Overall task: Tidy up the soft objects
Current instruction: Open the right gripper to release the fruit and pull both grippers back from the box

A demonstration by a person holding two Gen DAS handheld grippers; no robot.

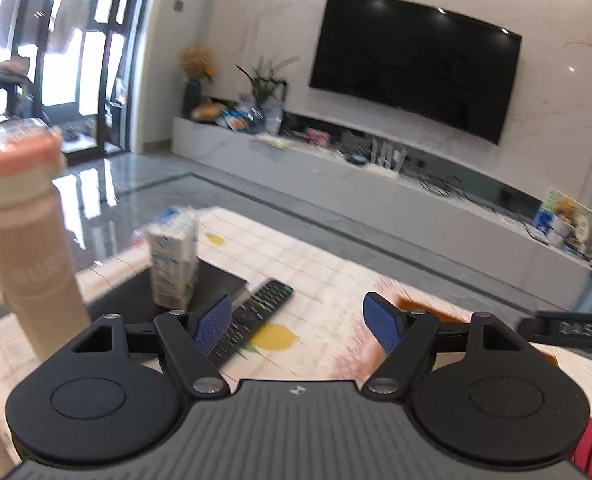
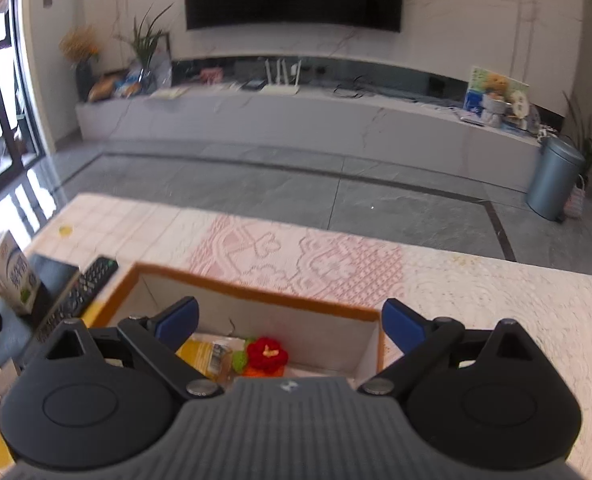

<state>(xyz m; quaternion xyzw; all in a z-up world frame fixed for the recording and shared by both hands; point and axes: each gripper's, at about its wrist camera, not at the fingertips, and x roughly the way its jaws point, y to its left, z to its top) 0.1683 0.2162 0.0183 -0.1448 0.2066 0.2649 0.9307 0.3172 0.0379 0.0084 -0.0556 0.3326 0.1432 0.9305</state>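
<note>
While both sets of jaws stand wide apart with nothing between them, the right gripper [image 2: 291,322] hangs just above the orange-rimmed box [image 2: 255,294] on the table [image 2: 476,300]. Down inside that box, at six o'clock in the right wrist view, lies the red crocheted flower [image 2: 265,353], with a bit of green and orange yarn beside it and a yellow packet [image 2: 199,354] touching it at nine o'clock. Its blue pads are clear of the flower, released, gripping nothing.

Over to the left gripper [image 1: 298,322]: jaws spread, empty, hovering above the table's lace cloth. Between its pads and a little beyond, a black remote control [image 1: 255,320] lies slanted toward one o'clock, beside a yellow lemon print on the cloth. At ten o'clock from it a milk carton [image 1: 173,260] stands upright on a dark flat pad [image 1: 219,280]. At the nine o'clock edge of the left wrist view a tall pink bottle [image 1: 31,248] with a pink cap stands upright, blurred and very close to the lens.

Beyond the table runs grey tiled floor, then a long white TV bench [image 2: 296,120] cluttered with small things, and a big black television [image 1: 412,64] on the marble wall at twelve o'clock. A blue-grey bin [image 2: 554,178] stands at two o'clock in the right wrist view.
</note>
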